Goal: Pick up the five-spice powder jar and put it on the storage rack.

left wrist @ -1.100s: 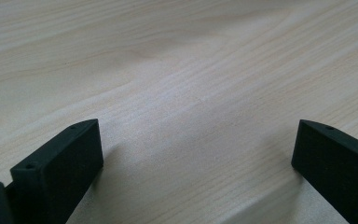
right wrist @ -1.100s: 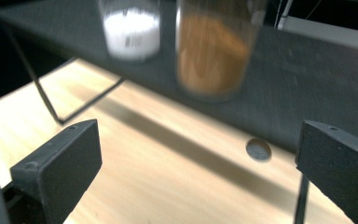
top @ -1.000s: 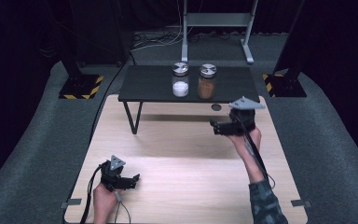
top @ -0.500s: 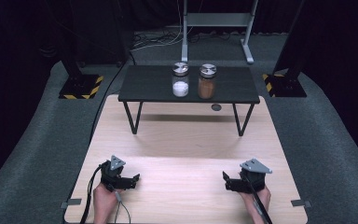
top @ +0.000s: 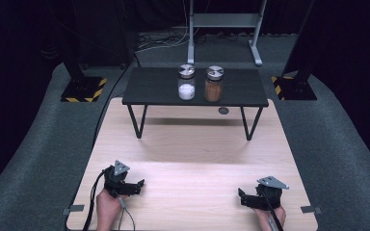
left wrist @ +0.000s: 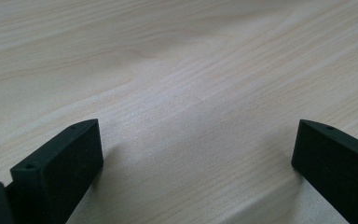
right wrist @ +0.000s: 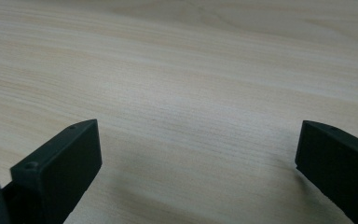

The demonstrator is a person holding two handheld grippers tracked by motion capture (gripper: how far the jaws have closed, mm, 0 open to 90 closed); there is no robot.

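Grippers parked low, both empty

Right gripper (top: 244,198) sits at the near right of the wooden table (top: 197,159), as 0.5 s ago; 1 s ago it reached near the jars. Left gripper (top: 137,185) unchanged. Both jaws spread wide. 2 jars (top: 186,83) stand far off on the black bench (top: 149,89).

- In the left gripper view, the picture's lower edge cuts off the bases of the left gripper's (left wrist: 193,154) 2 jaws, and its right edge cuts the right jaw.
- The right gripper view crops the right gripper (right wrist: 196,154) the same way.
- In the high view, the bottom edge cuts off both forearms.
- The small round thing (top: 223,110) below the black table's (top: 149,89) front edge is too small to identify.
- The contents of the 2 jars (top: 186,83) are too small to tell beyond white and brown.
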